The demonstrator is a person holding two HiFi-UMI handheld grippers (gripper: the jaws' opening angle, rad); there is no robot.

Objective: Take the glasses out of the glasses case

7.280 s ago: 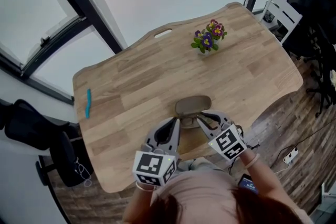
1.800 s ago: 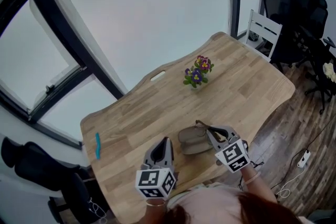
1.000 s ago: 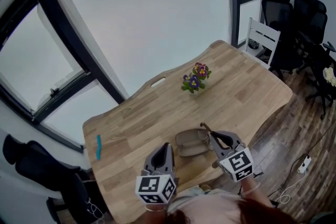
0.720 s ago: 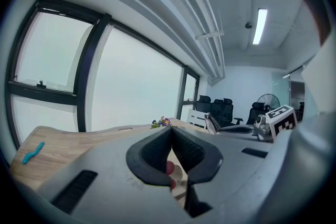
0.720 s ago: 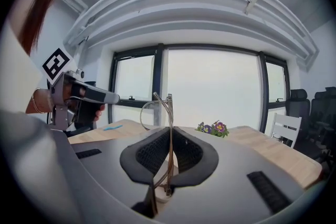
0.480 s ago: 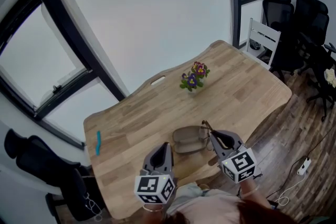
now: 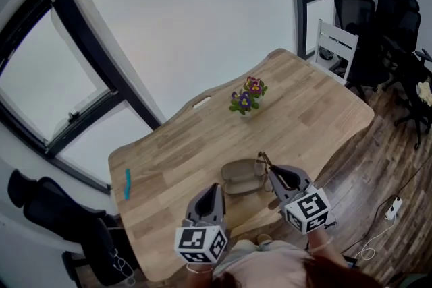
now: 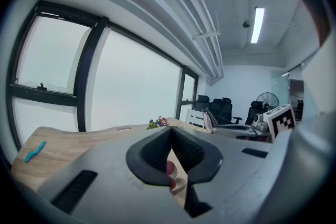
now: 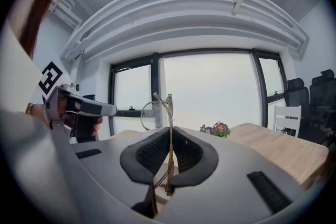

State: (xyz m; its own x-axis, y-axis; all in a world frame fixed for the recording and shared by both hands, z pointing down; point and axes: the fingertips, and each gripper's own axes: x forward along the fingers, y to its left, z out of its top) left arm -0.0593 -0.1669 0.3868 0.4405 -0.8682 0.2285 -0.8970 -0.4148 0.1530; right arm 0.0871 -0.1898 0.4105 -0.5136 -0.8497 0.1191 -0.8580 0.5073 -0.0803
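Observation:
The tan glasses case (image 7: 237, 177) lies open on the wooden table (image 7: 304, 104), near its front edge. My right gripper (image 7: 268, 169) is just right of the case and raised, shut on the thin-rimmed glasses (image 7: 260, 161). In the right gripper view the glasses (image 9: 156, 108) stand upright, one temple clamped between the pads of my right gripper (image 9: 169, 131). My left gripper (image 7: 214, 187) hangs at the table's front edge, left of the case and apart from it. Its pads (image 8: 157, 150) meet at the tips with nothing between them.
A small pot of purple and yellow flowers (image 7: 246, 96) stands at the middle back of the table. A turquoise object (image 7: 126, 183) lies at the far left edge. A white chair (image 7: 335, 50) and black office chairs (image 7: 398, 17) stand beyond the right end.
Seven seconds ago both grippers were at the shut case; now it lies open, and the right gripper holds the glasses above it. Over the last second little has moved.

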